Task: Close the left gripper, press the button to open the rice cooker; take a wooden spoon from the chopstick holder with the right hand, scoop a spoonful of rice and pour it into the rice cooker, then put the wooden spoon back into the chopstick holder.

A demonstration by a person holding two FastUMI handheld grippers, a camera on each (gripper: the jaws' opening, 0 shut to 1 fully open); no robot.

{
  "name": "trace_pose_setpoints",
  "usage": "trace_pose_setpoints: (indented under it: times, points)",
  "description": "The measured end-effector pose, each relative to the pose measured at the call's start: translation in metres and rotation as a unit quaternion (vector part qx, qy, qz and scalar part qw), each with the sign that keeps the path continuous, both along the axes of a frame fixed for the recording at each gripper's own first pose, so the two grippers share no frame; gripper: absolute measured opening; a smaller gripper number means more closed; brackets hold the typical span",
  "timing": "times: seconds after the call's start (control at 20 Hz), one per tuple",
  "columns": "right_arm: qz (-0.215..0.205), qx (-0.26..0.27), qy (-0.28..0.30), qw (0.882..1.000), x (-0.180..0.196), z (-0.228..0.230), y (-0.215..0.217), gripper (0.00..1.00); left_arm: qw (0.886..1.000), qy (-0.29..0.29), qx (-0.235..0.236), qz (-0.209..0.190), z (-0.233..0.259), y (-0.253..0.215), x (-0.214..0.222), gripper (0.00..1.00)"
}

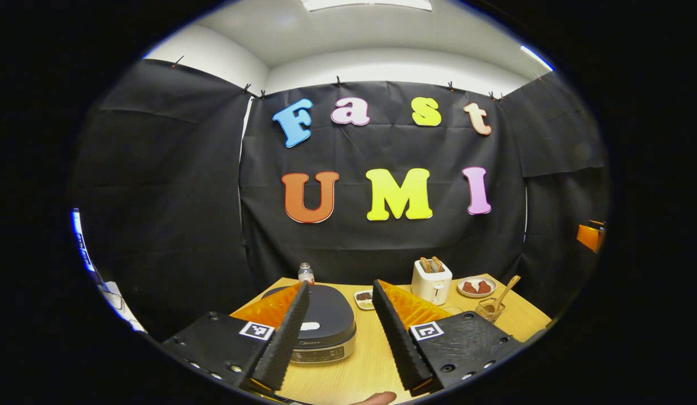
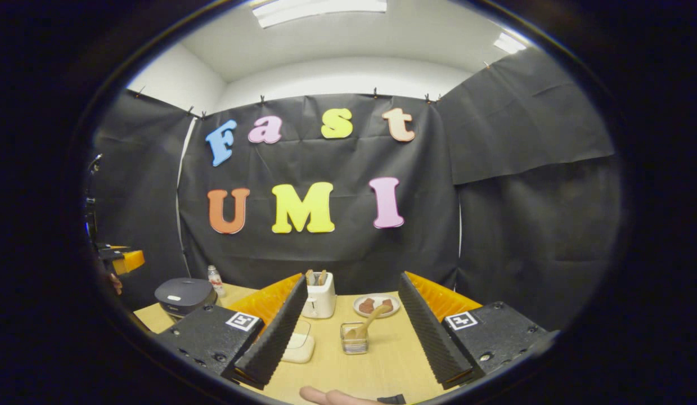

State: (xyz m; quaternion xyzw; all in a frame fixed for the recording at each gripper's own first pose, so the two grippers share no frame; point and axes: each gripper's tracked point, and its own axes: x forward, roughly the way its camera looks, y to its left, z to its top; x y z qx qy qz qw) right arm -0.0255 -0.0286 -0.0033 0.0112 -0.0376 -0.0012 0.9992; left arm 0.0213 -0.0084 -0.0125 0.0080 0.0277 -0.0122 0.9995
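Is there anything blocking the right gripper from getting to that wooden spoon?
Nothing visible does. The wooden spoon stands in the chopstick holder straight ahead of the open right gripper, with bare table before it.

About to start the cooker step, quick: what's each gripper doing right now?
Left gripper: open, holding nothing, rice cooker ahead, lid down.
Right gripper: open, holding nothing, wooden spoon still in the chopstick holder.

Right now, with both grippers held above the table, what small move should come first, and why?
Probably closing the left gripper: its jaws stand wide apart, and the rice cooker ahead has its lid down. The wooden spoon sits untouched in the chopstick holder.
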Motion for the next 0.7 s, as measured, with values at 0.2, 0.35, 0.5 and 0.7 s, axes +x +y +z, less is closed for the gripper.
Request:
trace_pose_setpoints:
  times: [0.2,0.35,0.5,0.7]
  points:
    - [-0.004,-0.003,0.003,1.0,0.004,-0.007,-0.001,1.0,0.998,0.029,0.029,0.037,-0.016,0.018,0.017,0.54]
    - [0.006,0.009,0.009,1.0,0.01,-0.014,-0.001,1.0,0.998,0.054,0.016,0.032,-0.026,0.018,0.039,0.38]
    - [0.002,0.012,0.018,1.0,0.02,-0.026,-0.009,1.0,0.994,0.092,0.013,0.049,-0.047,0.031,0.05,0.11]
    - [0.004,0.027,0.03,0.999,0.03,-0.038,-0.016,1.0,0.986,0.153,0.023,0.065,-0.08,0.043,0.06,0.12]
